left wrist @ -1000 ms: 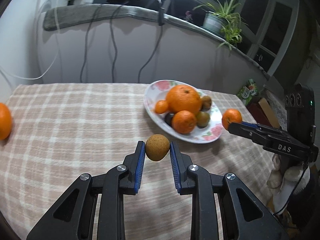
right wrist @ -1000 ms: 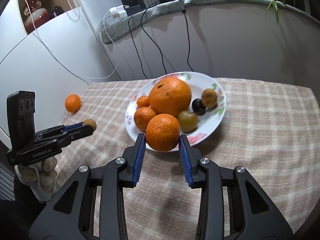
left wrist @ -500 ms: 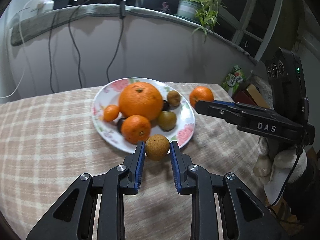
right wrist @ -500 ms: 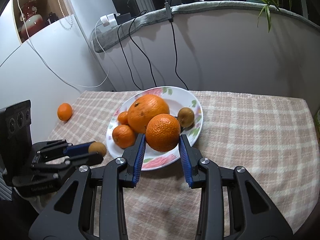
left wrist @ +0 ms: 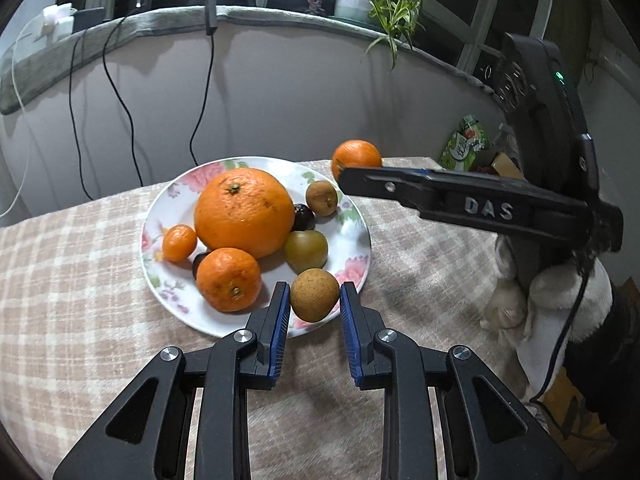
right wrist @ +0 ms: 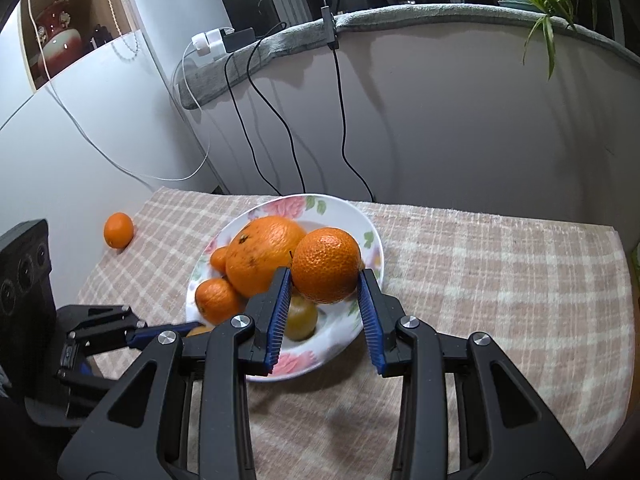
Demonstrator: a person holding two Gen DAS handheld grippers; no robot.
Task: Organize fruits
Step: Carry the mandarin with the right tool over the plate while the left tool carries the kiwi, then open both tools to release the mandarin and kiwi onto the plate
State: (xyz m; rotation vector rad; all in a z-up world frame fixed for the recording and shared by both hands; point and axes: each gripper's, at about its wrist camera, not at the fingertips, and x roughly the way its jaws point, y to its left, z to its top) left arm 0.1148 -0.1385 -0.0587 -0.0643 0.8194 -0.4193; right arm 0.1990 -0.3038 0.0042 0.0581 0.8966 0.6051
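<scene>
Left wrist view, left gripper (left wrist: 315, 307) clamped on brown fruit (left wrist: 314, 294) over plate (left wrist: 356, 216) rim at 6 o'clock, right gripper (right wrist: 325, 289) clamped on tangerine (right wrist: 326, 265) above plate centre, hiding fruits behind, dark fruit (left wrist: 303, 217) half-hidden by big orange (left wrist: 244, 213).

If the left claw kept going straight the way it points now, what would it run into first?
Probably the near rim of the floral plate. The left claw, shut on a brown fruit, points down at that edge, with a tangerine and a greenish fruit just beyond. Its height above the plate is unclear.

Dark fruit (left wrist: 303, 217) half hidden behind the big orange (left wrist: 244, 212) — kind unclear.
</scene>
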